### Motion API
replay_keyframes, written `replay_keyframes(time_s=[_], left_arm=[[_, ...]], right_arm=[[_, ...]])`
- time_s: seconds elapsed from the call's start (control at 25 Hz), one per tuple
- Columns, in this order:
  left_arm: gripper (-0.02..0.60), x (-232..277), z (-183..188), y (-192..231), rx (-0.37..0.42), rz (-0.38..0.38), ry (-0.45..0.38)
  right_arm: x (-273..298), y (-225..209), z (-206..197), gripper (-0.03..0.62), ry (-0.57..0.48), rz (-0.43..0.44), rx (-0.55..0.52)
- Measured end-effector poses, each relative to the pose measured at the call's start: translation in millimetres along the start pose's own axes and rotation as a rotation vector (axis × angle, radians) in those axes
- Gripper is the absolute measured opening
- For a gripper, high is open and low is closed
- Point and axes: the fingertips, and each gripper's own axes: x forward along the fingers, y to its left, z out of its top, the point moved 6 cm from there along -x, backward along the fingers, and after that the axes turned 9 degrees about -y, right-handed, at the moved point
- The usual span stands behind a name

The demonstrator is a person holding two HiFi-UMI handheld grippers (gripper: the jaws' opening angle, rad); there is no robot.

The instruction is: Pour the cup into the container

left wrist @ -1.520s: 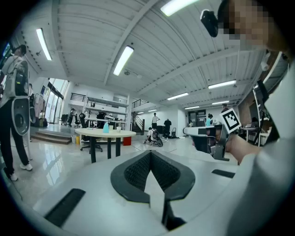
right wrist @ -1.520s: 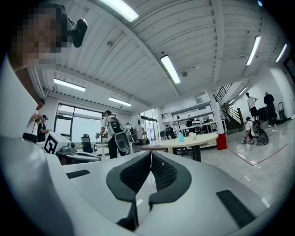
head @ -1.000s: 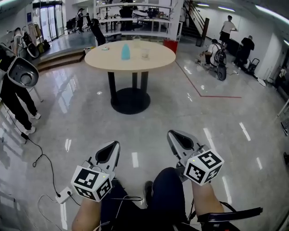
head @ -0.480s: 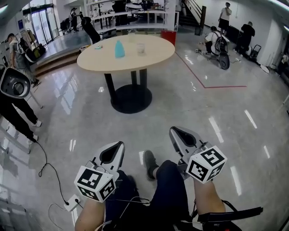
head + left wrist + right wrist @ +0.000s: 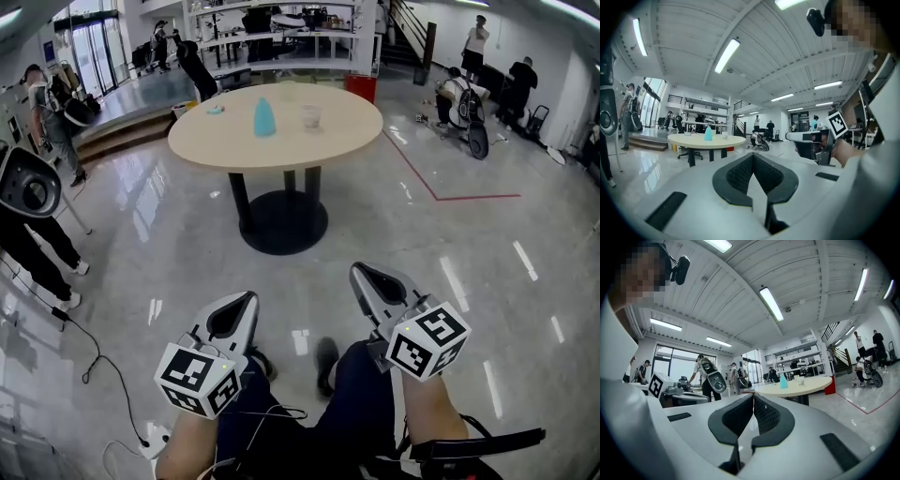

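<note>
Beige table (image 5: 328,141) sits a little larger in my head view than a second ago, so I've closed some of the gap. It is still well ahead of both grippers. The left gripper (image 5: 246,300) and right gripper (image 5: 364,279) ride low and side by side as before, each with its jaws pressed together on nothing. Far ahead of the left gripper's tips a blue vessel (image 5: 264,117) stands on the table. A clear vessel (image 5: 310,115) stands near it, more in line with the right gripper. At this range I can't tell which is the cup and which the container. By my reading the pour hasn't begun: I'm only on the approach, and nothing can be gripped until the table is within reach.
</note>
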Motion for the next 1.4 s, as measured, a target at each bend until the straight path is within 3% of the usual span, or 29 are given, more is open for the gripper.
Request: replay_keyframes(time_s=[0.44, 0.64, 0.92, 1.4], left_arm=[[0.000, 89, 14, 92, 0.013, -0.038, -0.015], [0.000, 143, 6, 112, 0.022, -0.087, -0.001], [0.000, 198, 8, 137, 0.021, -0.088, 0.024], [0.000, 269, 11, 229, 0.006, -0.028, -0.034]], right_arm=[[97, -54, -7, 0.006, -0.005, -0.050, -0.017], [114, -89, -19, 0.006, -0.005, -0.092, -0.005], [163, -145, -18, 0.006, -0.007, -0.099, 0.007], [296, -191, -22, 0.006, 0.006, -0.009, -0.028]])
